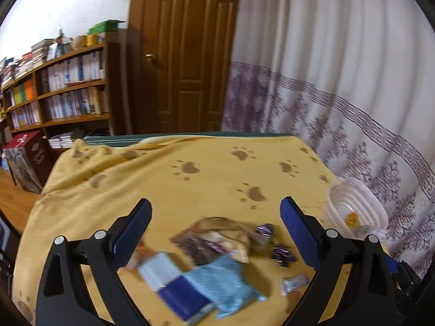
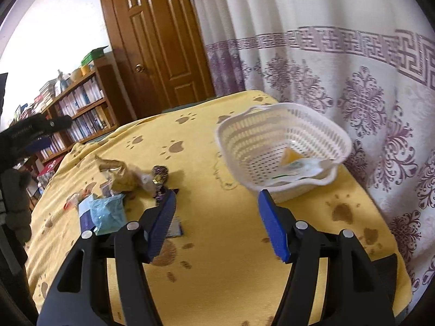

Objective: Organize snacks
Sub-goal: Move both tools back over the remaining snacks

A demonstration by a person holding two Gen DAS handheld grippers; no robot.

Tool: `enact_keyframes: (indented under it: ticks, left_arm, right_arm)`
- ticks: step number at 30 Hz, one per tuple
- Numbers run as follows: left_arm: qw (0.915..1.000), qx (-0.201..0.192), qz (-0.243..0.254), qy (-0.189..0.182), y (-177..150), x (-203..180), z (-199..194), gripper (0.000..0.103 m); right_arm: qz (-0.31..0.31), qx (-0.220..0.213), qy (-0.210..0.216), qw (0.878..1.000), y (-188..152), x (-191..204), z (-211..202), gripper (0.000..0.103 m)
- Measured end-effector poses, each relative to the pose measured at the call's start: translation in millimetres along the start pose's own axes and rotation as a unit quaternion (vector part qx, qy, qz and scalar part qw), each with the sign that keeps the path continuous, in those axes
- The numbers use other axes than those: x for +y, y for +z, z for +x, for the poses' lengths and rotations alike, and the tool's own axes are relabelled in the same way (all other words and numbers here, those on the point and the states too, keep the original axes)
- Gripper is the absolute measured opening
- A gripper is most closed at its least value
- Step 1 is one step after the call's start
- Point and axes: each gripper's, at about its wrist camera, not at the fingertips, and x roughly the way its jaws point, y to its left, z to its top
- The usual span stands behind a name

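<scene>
A pile of snack packets lies on the yellow paw-print cloth: a light blue packet [image 1: 225,282], a white and dark blue packet [image 1: 174,285], a brown packet [image 1: 214,239] and small purple wrapped sweets [image 1: 281,252]. My left gripper [image 1: 216,224] is open and empty, above the pile. The white plastic basket [image 2: 282,141] stands at the right and holds a yellow snack [image 2: 291,159] and a white packet [image 2: 299,169]. My right gripper [image 2: 216,212] is open and empty, just in front of the basket. The pile shows at its left [image 2: 114,190].
The table [image 1: 190,190] is covered by the yellow cloth. A curtain [image 2: 353,68] hangs close behind the basket. A wooden door [image 1: 187,54] and a bookshelf [image 1: 62,89] stand beyond the far edge. The basket also shows in the left wrist view [image 1: 353,206].
</scene>
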Motion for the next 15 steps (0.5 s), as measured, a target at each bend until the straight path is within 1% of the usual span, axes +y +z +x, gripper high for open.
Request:
enact_keyframes:
  ticks: [4,8,12,15]
  left_arm:
    - [0.9995,-0.002,-0.025,0.018,1,34,-6,0.095]
    - [0.9982,0.015,-0.035,0.047,-3,66,-3,0.095]
    - [0.9968,0.034,-0.045,0.056,-11,91,4,0.095]
    - [0.9947,0.055,-0.06,0.064,-23,104,17,0.095]
  right_arm:
    - [-0.009,0.014,0.012,1.0,-3,17,7,0.065]
    - [-0.02,0.021,0.016,0.999,-7,30,11,0.065]
    - [-0.025,0.033,0.024,0.999,-11,41,19,0.065]
    - [-0.033,0.04,0.03,0.998,-14,48,22,0.065]
